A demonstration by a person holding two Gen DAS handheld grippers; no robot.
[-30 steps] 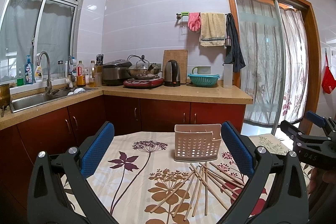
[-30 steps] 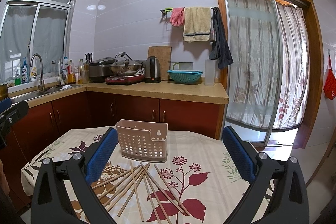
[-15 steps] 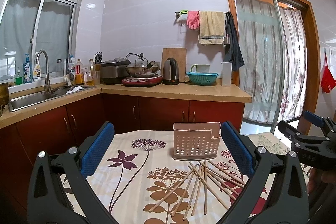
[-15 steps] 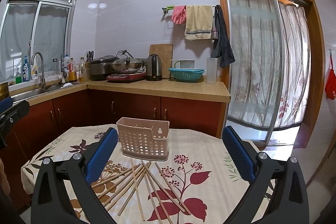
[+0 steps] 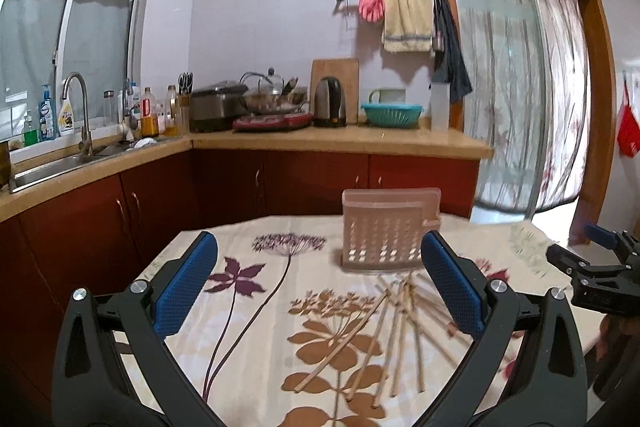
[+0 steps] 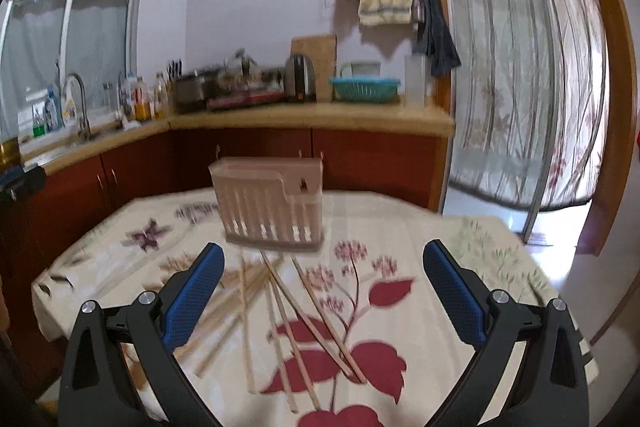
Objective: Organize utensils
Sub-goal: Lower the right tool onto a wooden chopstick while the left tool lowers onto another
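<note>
Several wooden chopsticks [image 5: 394,327] lie scattered on the floral tablecloth, in front of a beige perforated utensil holder [image 5: 386,231] that stands upright. The chopsticks [image 6: 288,307] and holder [image 6: 268,205] also show in the right wrist view. My left gripper [image 5: 320,283] is open and empty, above the table short of the chopsticks. My right gripper [image 6: 324,287] is open and empty, hovering over the chopstick pile. The right gripper also appears at the right edge of the left wrist view [image 5: 592,267].
The table [image 5: 248,267] has a flowered cloth. Behind it runs a kitchen counter [image 5: 340,143] with a kettle [image 5: 330,103], a teal basket [image 5: 392,113], a cooker and a sink [image 5: 52,167]. A curtained glass door [image 5: 520,99] is at the right.
Both grippers have dropped lower and moved closer to the table. The holder and chopsticks look larger and sit higher in both views. The right wrist view is blurred by motion.
</note>
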